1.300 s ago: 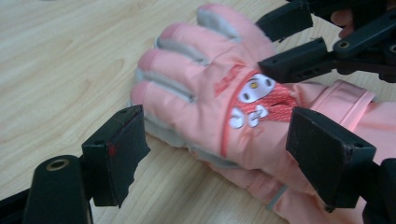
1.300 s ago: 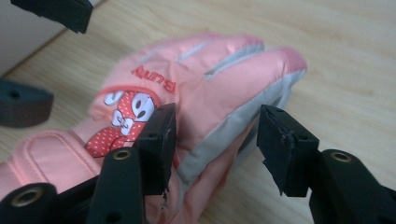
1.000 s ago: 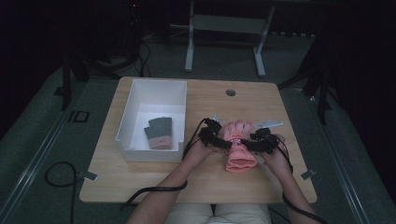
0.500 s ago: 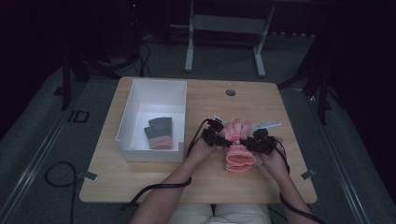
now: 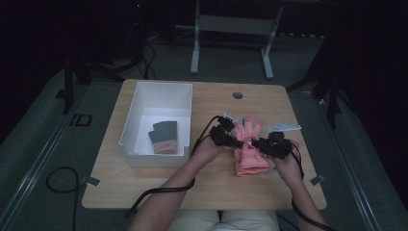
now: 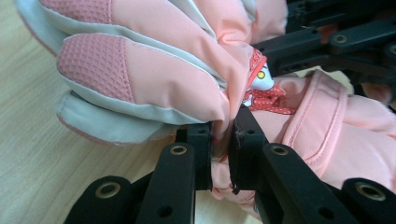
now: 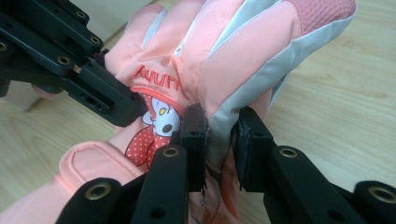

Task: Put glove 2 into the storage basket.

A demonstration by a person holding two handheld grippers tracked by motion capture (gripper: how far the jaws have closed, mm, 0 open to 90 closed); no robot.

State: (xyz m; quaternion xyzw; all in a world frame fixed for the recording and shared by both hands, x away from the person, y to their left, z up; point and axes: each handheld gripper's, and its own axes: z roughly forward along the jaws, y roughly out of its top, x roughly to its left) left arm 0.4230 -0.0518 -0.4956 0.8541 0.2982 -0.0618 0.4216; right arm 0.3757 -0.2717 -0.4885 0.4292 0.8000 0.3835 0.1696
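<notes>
Left gripper (image 6: 223,140) and right gripper (image 7: 218,135) each pinch an edge of the pink glove (image 5: 248,149) — jaws just closed on fabric, above table (image 5: 144,192).

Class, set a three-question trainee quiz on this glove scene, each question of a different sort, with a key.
1. True or false: both grippers are shut on the pink glove.
2. What lies in the white bin? A) a grey-and-pink glove B) a cup C) scissors
3. Fill in: the left gripper pinches the glove near a cartoon ____.

Key: 1 true; the right gripper pinches its edge too. 2 A, the grey-and-pink glove. 3 patch.
</notes>
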